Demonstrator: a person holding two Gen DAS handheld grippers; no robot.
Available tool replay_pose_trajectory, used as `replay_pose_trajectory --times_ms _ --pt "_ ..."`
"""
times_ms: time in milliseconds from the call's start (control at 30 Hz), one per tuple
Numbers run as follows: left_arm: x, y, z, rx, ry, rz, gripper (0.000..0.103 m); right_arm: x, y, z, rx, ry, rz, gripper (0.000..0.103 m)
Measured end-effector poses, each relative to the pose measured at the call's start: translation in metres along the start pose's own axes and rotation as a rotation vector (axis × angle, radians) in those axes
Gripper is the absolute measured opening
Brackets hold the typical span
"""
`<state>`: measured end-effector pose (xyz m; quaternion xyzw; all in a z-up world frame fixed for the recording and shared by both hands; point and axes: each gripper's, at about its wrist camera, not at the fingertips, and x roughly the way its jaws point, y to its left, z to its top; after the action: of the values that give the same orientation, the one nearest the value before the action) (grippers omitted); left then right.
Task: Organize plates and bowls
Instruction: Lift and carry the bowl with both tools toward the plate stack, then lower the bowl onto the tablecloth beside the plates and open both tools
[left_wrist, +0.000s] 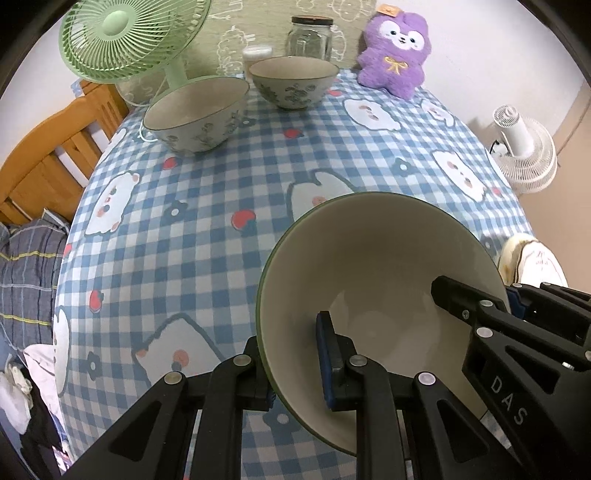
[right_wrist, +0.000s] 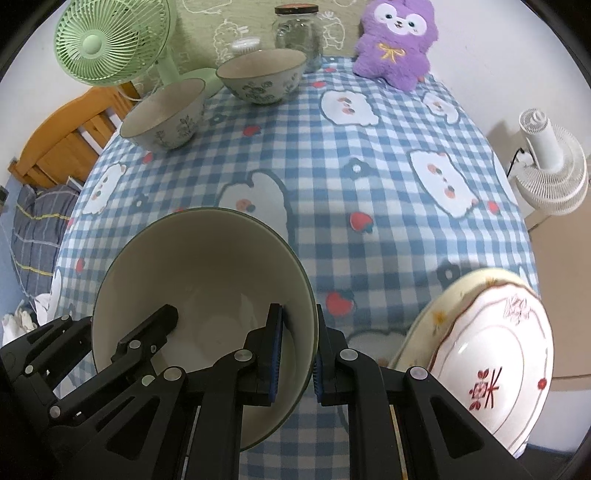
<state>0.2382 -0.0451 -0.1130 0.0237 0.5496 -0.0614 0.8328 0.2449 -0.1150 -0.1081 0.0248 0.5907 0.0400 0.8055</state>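
Both black two-finger claws are clamped on one bowl right at the lens: the left gripper (left_wrist: 295, 369) pinches the near-left rim of the plain cream bowl with a green edge (left_wrist: 373, 280), one blue-padded finger inside, the other outside against the wall. Over on the opposite rim, the right gripper (right_wrist: 297, 363) does the same, jaws nearly closed with the bowl wall squeezed between the pads. That bowl hangs tilted over the near part of the blue-and-white checked tablecloth with cartoon bears (left_wrist: 207, 206). Near right, at the table's edge, sits a cream plate with red flower marks and a scalloped line (right_wrist: 491, 354), seemingly stacked on another plate. Further back on the left stand two grey-green ceramic bowls with leaf prints: the nearer one (left_wrist: 195, 114), and the farther one (left_wrist: 293, 81) just beside it, apart. Behind them, a pale green desk fan (left_wrist: 125, 37), a clear glass jar with a dark lid (left_wrist: 310, 37) and a purple plush toy (left_wrist: 395, 51). Off the table, far right, a white fan (right_wrist: 550, 173).
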Motion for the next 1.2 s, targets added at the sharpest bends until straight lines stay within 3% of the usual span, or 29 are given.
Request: replay_pose_trajectory --times_ms 433,1200 --pt "0.004 -0.025 -0.024 -0.016 0.019 0.013 0.016 0.003 -0.020 -0.026 0.005 0.016 0.010 0.017" --pt "-0.003 -0.023 -0.043 -0.047 0.053 0.045 0.016 0.004 -0.016 -0.039 0.011 0.040 0.046 0.018"
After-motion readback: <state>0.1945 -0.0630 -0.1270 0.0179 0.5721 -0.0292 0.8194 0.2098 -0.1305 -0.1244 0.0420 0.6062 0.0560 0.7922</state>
